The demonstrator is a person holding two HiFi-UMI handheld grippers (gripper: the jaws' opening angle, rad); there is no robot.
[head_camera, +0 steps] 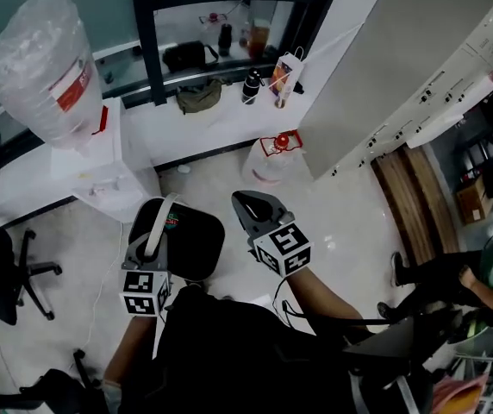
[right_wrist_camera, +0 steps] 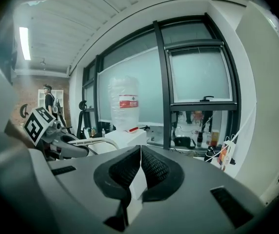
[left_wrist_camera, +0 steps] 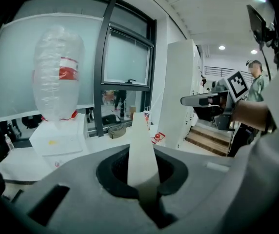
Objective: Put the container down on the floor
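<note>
While the left gripper (head_camera: 149,250) clamps the white handle (head_camera: 165,217), the black container (head_camera: 196,244) hangs above the floor (head_camera: 341,222), with the handle running lengthwise toward the window. The right gripper (head_camera: 246,205) has its jaws pressed together, empty.

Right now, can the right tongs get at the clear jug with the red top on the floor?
Probably yes: only bare floor lies between the right tongs and the jug, though they are shut.

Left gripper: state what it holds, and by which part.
The left gripper is shut on the white handle of the black container. The right gripper is shut, with nothing between its jaws.
</note>
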